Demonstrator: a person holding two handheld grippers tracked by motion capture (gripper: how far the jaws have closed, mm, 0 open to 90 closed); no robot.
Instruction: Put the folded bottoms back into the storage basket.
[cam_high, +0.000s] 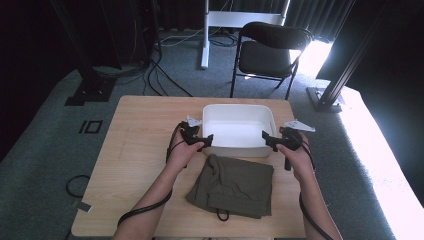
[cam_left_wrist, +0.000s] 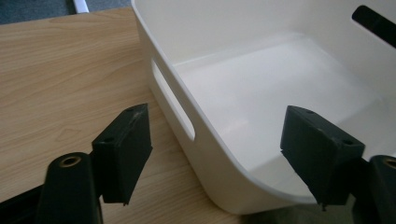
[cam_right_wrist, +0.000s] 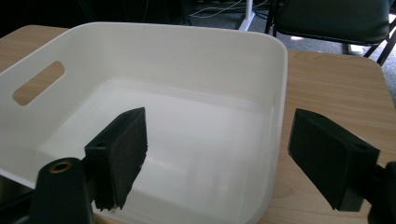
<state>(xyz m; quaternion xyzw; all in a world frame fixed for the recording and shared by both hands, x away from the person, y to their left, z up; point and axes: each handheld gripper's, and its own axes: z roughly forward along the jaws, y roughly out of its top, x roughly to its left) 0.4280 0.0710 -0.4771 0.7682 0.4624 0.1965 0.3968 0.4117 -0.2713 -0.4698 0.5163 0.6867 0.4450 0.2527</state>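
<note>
Bin: a white plastic bin (cam_high: 239, 129) with slotted handles is seen on the wooden table (cam_high: 135, 145), between the two grippers; its inside is bare.
Left gripper: the left gripper (cam_high: 202, 141) is held at the bin's near left corner; its jaws are spread wide apart, with nothing clamped between them.
Left gripper view: the bin's (cam_left_wrist: 261, 93) side wall with its handle slot is seen running between the jaws, one jaw lying outside over the table (cam_left_wrist: 60, 84), the other over the bin's floor.
Right gripper: the right gripper (cam_high: 270, 140) is held at the bin's near right corner; its jaws are likewise apart and empty.
Right gripper view: the bin's (cam_right_wrist: 187, 93) right wall is seen between the jaws, one over the floor, one over the table (cam_right_wrist: 336, 84).
Garment: an olive-green folded garment (cam_high: 232, 186) is laid just below both grippers, near the bin's front wall.
Chair: a black folding chair (cam_high: 267, 50) is seen beyond the table's far edge.
</note>
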